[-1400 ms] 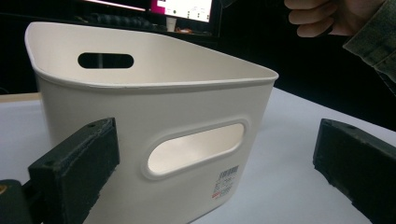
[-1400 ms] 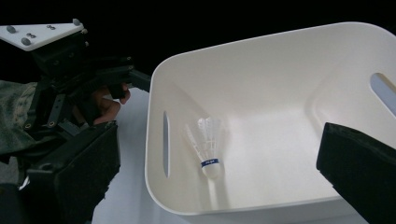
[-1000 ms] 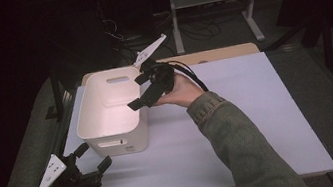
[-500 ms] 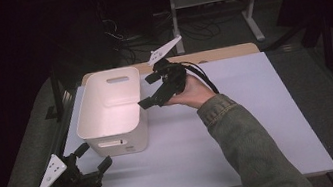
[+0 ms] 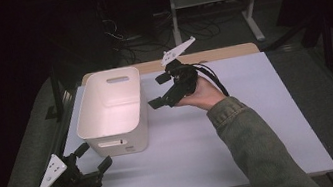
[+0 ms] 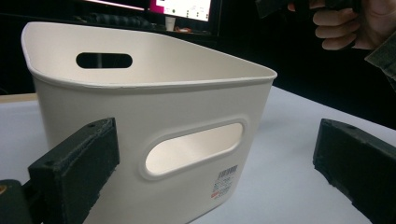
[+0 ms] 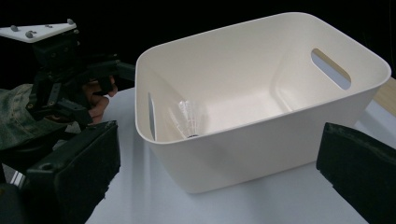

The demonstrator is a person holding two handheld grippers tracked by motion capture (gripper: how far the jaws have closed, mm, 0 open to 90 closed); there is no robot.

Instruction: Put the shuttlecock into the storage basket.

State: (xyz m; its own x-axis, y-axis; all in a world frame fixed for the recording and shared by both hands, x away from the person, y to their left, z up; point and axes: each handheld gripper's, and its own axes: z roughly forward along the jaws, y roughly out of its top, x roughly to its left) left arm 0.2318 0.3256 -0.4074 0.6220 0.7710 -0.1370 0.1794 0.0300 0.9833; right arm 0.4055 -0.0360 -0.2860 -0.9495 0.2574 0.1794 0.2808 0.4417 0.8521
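- Lying at the bottom of the white bin (image 7: 261, 93), near the wall with the nearer handle slot, is a shuttlecock (image 7: 189, 119) — the right gripper view shows its pale feathers and dark cork against the floor of the bin.
- The bin stands upright on the white table (image 5: 240, 127), toward its left half, and nothing else shows inside it.
- The right gripper (image 5: 163, 90) hangs in the air just beside the bin's right wall, above the table; its jaws stand wide apart with nothing between them.
- The left gripper (image 5: 94, 158) rests low at the near left corner of the table, just in front of the bin's near wall; its jaws are also spread wide and hold nothing. In the left gripper view the bin's near handle slot (image 6: 194, 148) sits between them, apart from both.
- Judging by how things lie, the drop into the bin looks done — the shuttlecock is inside and the right hand (image 5: 200, 93) is free, so the step in hand reads as the release and pull-away.
- The next move, if there is one, calls for little: bring the right gripper clear of the rim without knocking the bin, which is light and could slide on the smooth table. Should the bin need carrying, the left gripper is well placed to close on the near wall at the slot.
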